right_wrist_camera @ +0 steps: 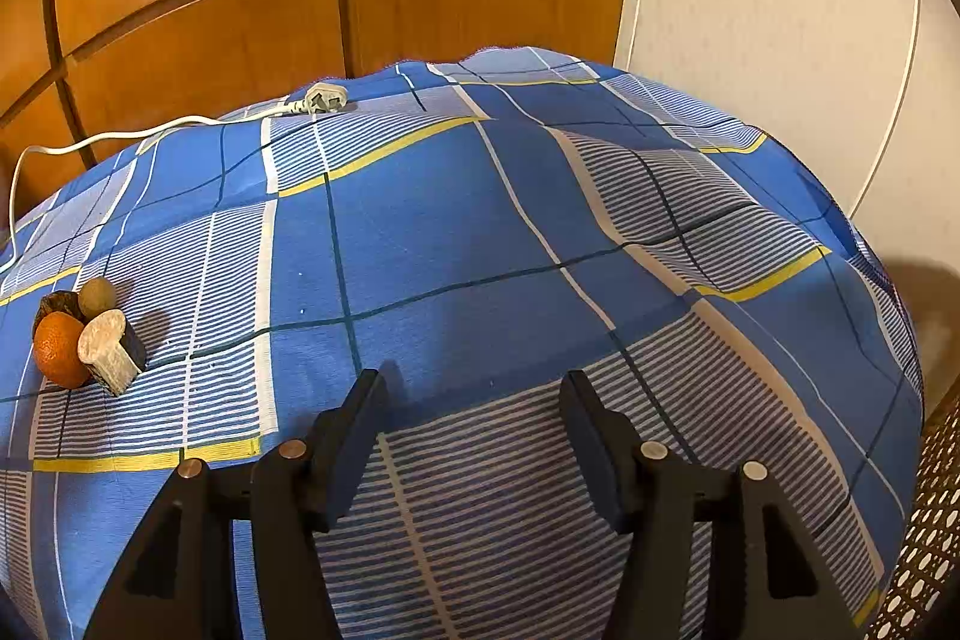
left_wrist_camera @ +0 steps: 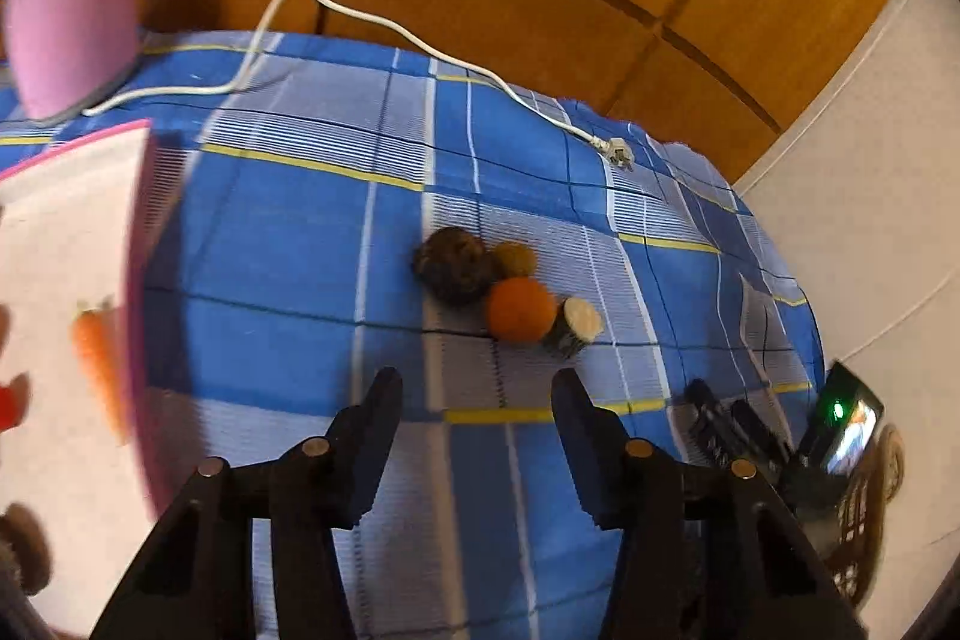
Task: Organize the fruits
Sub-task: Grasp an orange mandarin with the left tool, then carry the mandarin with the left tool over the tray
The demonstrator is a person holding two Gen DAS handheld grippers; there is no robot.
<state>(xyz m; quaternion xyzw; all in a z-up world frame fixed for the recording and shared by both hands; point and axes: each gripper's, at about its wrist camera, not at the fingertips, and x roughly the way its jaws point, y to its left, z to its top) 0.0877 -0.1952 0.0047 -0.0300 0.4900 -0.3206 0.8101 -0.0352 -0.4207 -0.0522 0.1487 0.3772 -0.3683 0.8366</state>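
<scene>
- the left hand-held gripper (left_wrist_camera: 474,388) hangs over the blue checked cloth (left_wrist_camera: 288,232) with its jaws spread and nothing between them; it points toward the cluster of produce, which i judge is the next pick.
- that cluster sits well ahead of its fingertips: an orange (left_wrist_camera: 521,309) touching a dark rough-skinned fruit (left_wrist_camera: 451,263), a small brownish-green fruit (left_wrist_camera: 513,258) behind, and a pale cut-ended piece with dark skin (left_wrist_camera: 573,327) just beside the orange.
- a pink-rimmed white tray (left_wrist_camera: 72,244) lies at the left edge of the left wrist view, already holding a carrot (left_wrist_camera: 99,358) and other blurred items; it looks like the sorting destination.
- the right hand-held gripper (right_wrist_camera: 471,394) also stands spread and empty over bare cloth, well apart from the cluster, probably kept clear of the left one's path.
- a white cable with a plug (right_wrist_camera: 324,99) lies at the far edge, away from the work.
- the pieces touch, so lifting one may roll the others.
</scene>
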